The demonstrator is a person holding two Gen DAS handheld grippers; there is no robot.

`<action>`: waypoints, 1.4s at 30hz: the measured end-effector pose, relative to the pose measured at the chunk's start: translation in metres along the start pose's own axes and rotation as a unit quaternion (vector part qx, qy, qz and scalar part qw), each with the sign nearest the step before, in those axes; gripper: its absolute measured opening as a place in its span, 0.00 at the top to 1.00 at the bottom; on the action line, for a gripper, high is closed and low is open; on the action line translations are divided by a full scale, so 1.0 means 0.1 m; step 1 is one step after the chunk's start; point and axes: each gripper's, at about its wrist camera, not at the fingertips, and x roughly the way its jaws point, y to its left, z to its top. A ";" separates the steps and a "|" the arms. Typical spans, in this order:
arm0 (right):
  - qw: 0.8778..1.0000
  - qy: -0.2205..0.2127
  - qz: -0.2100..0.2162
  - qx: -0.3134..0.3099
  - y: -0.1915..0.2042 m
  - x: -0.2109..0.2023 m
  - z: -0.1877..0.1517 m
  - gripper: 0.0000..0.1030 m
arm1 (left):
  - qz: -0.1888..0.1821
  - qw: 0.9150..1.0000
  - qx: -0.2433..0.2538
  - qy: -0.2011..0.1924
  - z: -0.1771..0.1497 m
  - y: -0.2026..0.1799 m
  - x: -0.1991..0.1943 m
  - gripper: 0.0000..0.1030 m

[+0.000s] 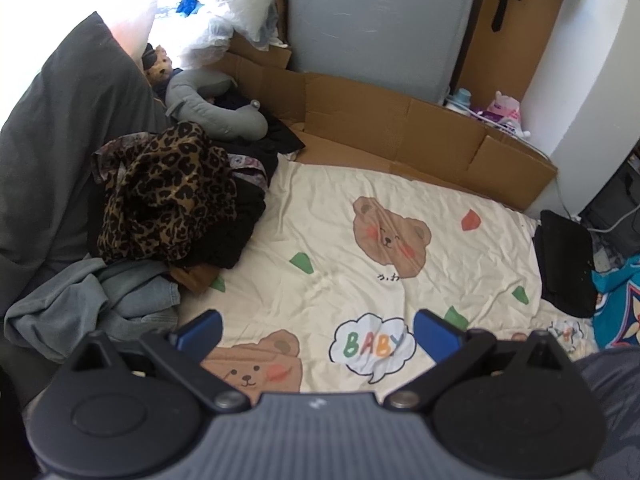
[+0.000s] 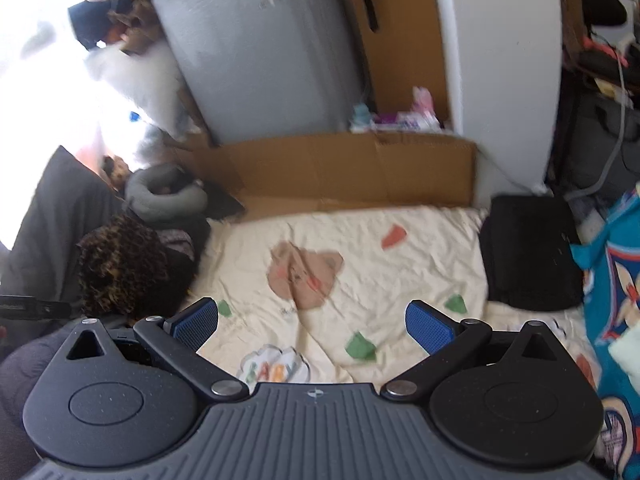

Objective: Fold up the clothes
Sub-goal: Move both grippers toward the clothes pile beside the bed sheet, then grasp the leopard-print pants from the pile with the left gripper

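Both grippers hovering low over the bed, fingers spread wide, nothing between them: left gripper (image 1: 318, 330) and right gripper (image 2: 312, 322) alike, blue pads facing each other across a broad gap.

Ahead and to the left of the left fingers, a heap of unfolded clothes: leopard-print garment (image 1: 160, 192) on top, black garments (image 1: 240, 216) under and behind it, a grey-blue garment (image 1: 92, 300) spilling out lowest and closest to the left finger. Probably all soft, light and limp, so likely to sag and slide when lifted. The leopard one looks thin and maybe a bit slippery; the grey-blue one looks thicker, perhaps heavier. Best taken by a hem, collar or shoulder seam, pinching one layer only, one gripper at each corner, then spread on the open sheet (image 1: 340, 248) straight ahead of the fingers. Seams not visible in the heap, so some searching likely.

Far to the right of the fingers, at the bed's edge, a folded black item (image 1: 564, 260). Beyond the sheet, a cardboard panel (image 1: 392, 128) and a grey cabinet (image 1: 376, 20).

Left wrist view: sharp, shows the whole heap and the grey-blue garment. Right wrist view: blurred, shows only the leopard top of the heap, not the grey-blue one, but shows the black item whole and more of a teal patterned cloth (image 2: 616, 280) to its right.
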 end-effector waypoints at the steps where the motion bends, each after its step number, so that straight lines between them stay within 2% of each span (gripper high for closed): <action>1: 1.000 -0.001 0.001 0.001 0.00 0.00 0.00 0.00 | 0.000 1.000 -0.004 -0.001 0.00 0.03 0.00 0.00; 8: 1.000 0.000 -0.005 0.007 0.01 0.06 0.03 0.00 | -0.006 1.000 -0.022 -0.003 0.07 0.22 0.05 0.00; 13: 1.000 -0.028 0.001 -0.007 0.11 0.01 0.08 0.00 | -0.017 1.000 -0.019 -0.010 0.10 0.30 0.07 0.01; 16: 0.999 -0.048 -0.004 -0.016 0.15 -0.02 0.11 0.00 | -0.021 0.999 -0.018 -0.030 0.12 0.33 0.04 0.01; 21: 0.997 -0.063 -0.023 -0.026 0.17 -0.04 0.13 0.00 | 0.000 0.998 -0.027 -0.057 0.21 0.45 -0.01 0.01; 24: 0.997 -0.069 -0.023 -0.015 0.14 -0.03 0.14 0.00 | 0.009 0.997 -0.034 -0.071 0.24 0.58 -0.05 0.01; 27: 0.998 -0.068 -0.005 -0.009 0.15 0.00 0.15 0.00 | 0.015 0.996 -0.041 -0.077 0.25 0.71 -0.05 0.01; 30: 0.997 -0.076 -0.020 -0.016 0.20 0.03 0.18 0.00 | 0.015 0.994 -0.052 -0.093 0.27 0.87 -0.05 0.01; 36: 0.998 -0.069 -0.004 -0.001 0.17 0.13 0.26 0.00 | 0.013 0.992 -0.067 -0.109 0.39 1.15 0.03 0.01; 42: 0.999 -0.051 0.000 -0.013 0.18 0.36 0.35 0.00 | 0.033 0.991 -0.049 -0.118 0.51 1.33 0.25 0.01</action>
